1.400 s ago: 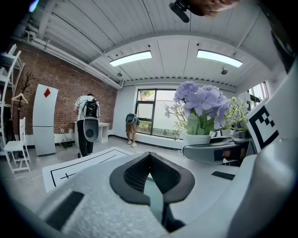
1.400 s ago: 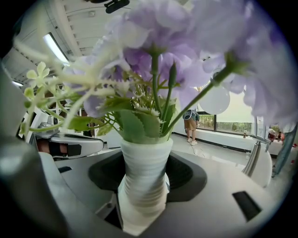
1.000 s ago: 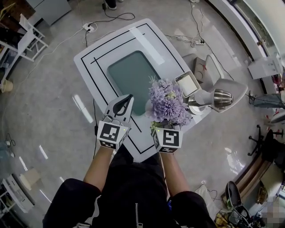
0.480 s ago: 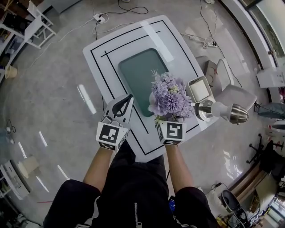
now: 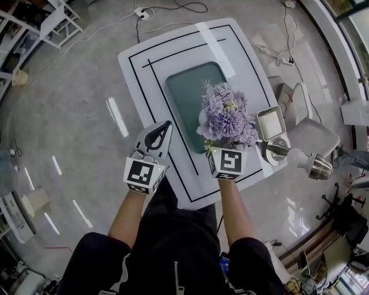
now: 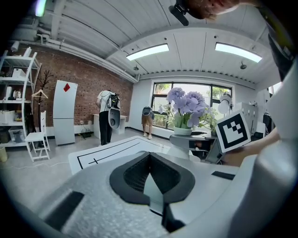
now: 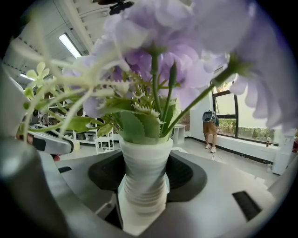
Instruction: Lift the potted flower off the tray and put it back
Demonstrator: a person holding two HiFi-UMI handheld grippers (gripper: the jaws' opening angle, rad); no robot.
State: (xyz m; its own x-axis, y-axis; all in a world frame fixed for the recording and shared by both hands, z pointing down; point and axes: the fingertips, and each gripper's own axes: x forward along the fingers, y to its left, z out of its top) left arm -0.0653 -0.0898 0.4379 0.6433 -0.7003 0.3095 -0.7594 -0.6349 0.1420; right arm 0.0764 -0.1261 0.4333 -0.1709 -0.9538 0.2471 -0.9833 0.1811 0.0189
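A glossy grey floor (image 5: pixel 75 103) surrounds a white worktop (image 5: pixel 173 52) marked with black lines. White shelving (image 5: pixel 57 17) stands at the far left. The left tool (image 5: pixel 166 125) hangs over the worktop's near left part, jaws together and empty. A dark green tray (image 5: pixel 184 92) lies at the worktop's centre. The potted flower (image 5: pixel 226 118) is at the tray's right edge, its purple blooms hiding that edge and the right tool (image 5: pixel 222 151), whose jaws are closed on it. Further right stand a square white container (image 5: pixel 271 122), a chair (image 5: pixel 305 129) and a metal lamp (image 5: pixel 314 166). Only the left gripper view shows a brick wall (image 6: pixel 88 93), windows (image 6: pixel 195 97) and two people (image 6: pixel 106 116). Only the right gripper view shows the jaws gripping the ribbed white pot (image 7: pixel 144 176); its base is hidden.
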